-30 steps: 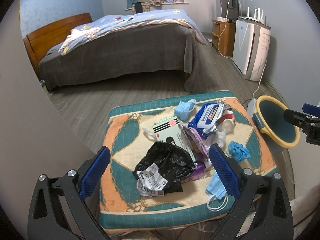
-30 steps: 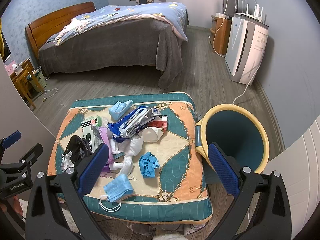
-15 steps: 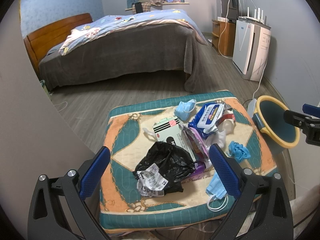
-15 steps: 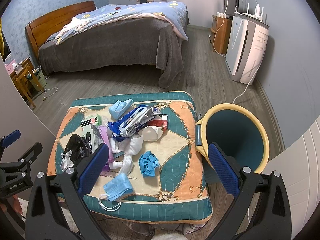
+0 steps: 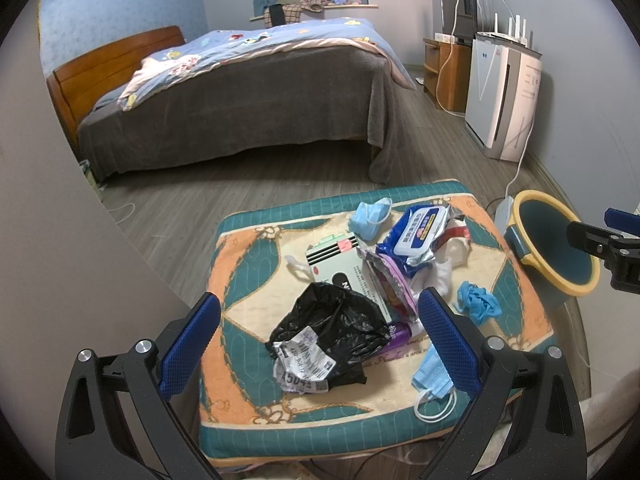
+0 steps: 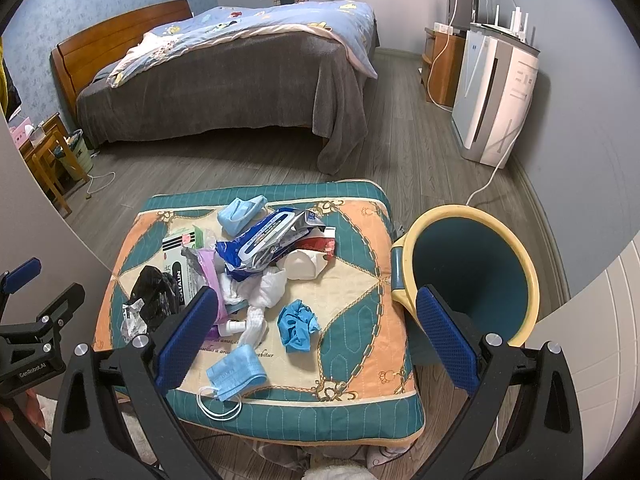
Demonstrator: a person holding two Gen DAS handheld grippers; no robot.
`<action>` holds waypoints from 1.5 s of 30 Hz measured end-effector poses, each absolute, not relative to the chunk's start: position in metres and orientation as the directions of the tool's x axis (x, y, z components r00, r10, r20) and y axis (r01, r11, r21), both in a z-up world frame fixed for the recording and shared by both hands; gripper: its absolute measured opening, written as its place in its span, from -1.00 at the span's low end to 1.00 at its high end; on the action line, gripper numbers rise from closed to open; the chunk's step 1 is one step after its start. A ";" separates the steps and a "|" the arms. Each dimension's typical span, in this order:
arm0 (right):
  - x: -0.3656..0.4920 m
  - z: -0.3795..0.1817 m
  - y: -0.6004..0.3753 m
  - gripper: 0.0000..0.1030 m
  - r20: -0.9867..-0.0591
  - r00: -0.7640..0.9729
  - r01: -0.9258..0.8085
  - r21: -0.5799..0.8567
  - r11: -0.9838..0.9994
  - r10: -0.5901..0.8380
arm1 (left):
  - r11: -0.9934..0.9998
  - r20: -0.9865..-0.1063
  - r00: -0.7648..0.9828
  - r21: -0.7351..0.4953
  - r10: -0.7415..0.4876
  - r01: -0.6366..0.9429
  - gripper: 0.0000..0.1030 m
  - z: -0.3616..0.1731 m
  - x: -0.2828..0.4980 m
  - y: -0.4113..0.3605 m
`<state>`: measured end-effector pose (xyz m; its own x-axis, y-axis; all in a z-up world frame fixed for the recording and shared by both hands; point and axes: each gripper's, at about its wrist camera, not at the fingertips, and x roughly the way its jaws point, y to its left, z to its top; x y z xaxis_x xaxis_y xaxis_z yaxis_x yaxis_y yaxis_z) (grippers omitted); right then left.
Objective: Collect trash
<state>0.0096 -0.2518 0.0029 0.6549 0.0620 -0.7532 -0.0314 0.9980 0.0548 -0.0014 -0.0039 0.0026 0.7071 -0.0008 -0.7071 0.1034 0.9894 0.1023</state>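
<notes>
Cushion [image 6: 360,288] holds scattered trash beside bin [image 6: 472,276]; both jaws gape.

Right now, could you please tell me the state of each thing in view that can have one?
Left tool: open, holding nothing.
Right tool: open, holding nothing.
Bin: empty, beside the cushion.
Black bag: crumpled, on the cushion.
Wipes pack: lid closed, on the pile.
Blue glove: balled up.
Near mask: folded, at the front edge.
Far mask: crumpled.
</notes>
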 end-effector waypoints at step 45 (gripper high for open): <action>0.097 -0.154 -0.228 -0.45 -0.968 0.247 0.076 0.075 0.994 0.054 | 0.949 -0.843 0.536 0.204 0.045 0.241 -0.83 -0.118 0.056 -0.018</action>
<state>0.0968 -0.2281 -0.1538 0.2466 0.0545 -0.9676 0.0763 0.9942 0.0754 0.0565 -0.0183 -0.1177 0.5359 0.0452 -0.8430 0.2410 0.9488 0.2041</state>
